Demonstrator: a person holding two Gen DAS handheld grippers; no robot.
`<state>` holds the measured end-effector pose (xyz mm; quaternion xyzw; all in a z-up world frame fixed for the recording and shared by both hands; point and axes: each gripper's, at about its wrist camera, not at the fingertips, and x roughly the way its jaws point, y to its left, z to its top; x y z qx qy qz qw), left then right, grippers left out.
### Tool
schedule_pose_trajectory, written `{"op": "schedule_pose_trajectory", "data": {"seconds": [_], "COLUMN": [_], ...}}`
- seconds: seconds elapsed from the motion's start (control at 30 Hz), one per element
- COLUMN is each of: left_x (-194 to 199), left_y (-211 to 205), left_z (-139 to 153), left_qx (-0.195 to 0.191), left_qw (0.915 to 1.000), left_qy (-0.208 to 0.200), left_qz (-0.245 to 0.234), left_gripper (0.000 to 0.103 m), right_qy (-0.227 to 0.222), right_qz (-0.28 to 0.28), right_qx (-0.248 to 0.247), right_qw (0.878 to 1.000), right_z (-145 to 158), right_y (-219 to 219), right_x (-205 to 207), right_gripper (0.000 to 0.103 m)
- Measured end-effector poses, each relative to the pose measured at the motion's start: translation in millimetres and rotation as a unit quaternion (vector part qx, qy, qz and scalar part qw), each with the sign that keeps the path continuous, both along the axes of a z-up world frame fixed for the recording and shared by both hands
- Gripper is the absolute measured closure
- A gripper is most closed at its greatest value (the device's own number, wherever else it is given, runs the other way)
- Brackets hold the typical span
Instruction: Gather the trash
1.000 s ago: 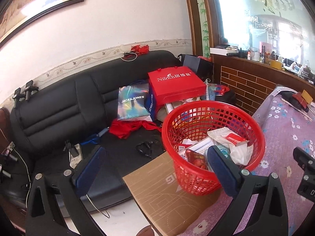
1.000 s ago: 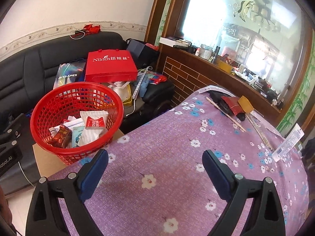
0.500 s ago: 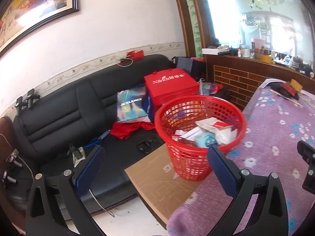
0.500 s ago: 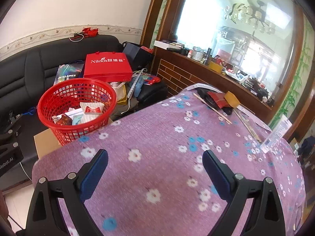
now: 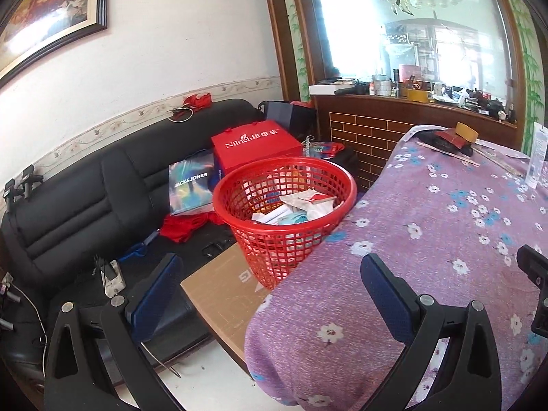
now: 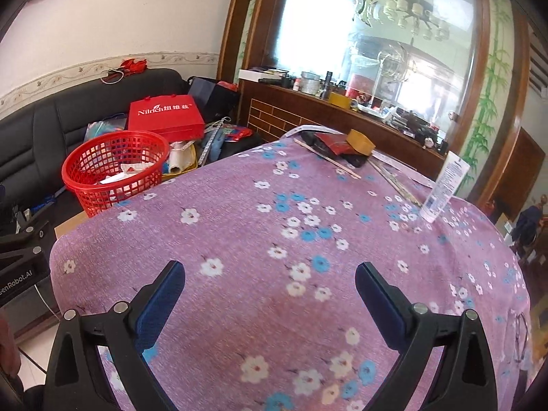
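A red mesh basket (image 5: pixel 320 171) (image 6: pixel 82 171) holding several wrappers and papers (image 5: pixel 301 207) stands on a cardboard sheet (image 5: pixel 226 284) beside the table's left end. The table wears a purple flowered cloth (image 5: pixel 445 226) (image 6: pixel 274 239). My left gripper (image 5: pixel 270 270) hangs open and empty, well back from the basket, over the table's corner. My right gripper (image 6: pixel 270 284) is open and empty above the near part of the cloth. At the table's far end lie a dark red and tan pile (image 6: pixel 342 144), thin sticks (image 6: pixel 325 159) and a white tube (image 6: pixel 445 185).
A black sofa (image 5: pixel 85 185) behind the basket carries a red gift bag (image 5: pixel 257 144), a printed shopping bag (image 5: pixel 190 185) and red cloth (image 5: pixel 185 226). A brick-faced counter (image 5: pixel 370 130) with clutter runs behind the table. Cables lie on the floor at left (image 5: pixel 30 304).
Both grippers have pulled back and away from the basket, which now looks smaller and farther. More of the purple cloth fills both views. Both grippers stayed open.
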<state>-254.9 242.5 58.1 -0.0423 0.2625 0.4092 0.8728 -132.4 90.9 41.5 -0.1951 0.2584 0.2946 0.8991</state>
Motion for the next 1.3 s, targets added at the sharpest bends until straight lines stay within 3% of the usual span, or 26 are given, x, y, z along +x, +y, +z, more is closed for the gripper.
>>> {"op": "schedule_pose_trajectory", "data": {"seconds": [1.3], "left_x": [14.0], "left_y": [-21.0], "left_z": [0.4], "left_qx": [0.004], "left_qw": [0.9994], "left_qy": [0.013], "left_qz": [-0.033], "left_gripper": [0.000], "right_qy": [0.020], "right_qz": [-0.023], "right_qx": [0.004], "right_qw": [1.000], "right_z": [-7.4], "right_y": [-22.1], "right_x": [11.4], "right_gripper": [0.002]}}
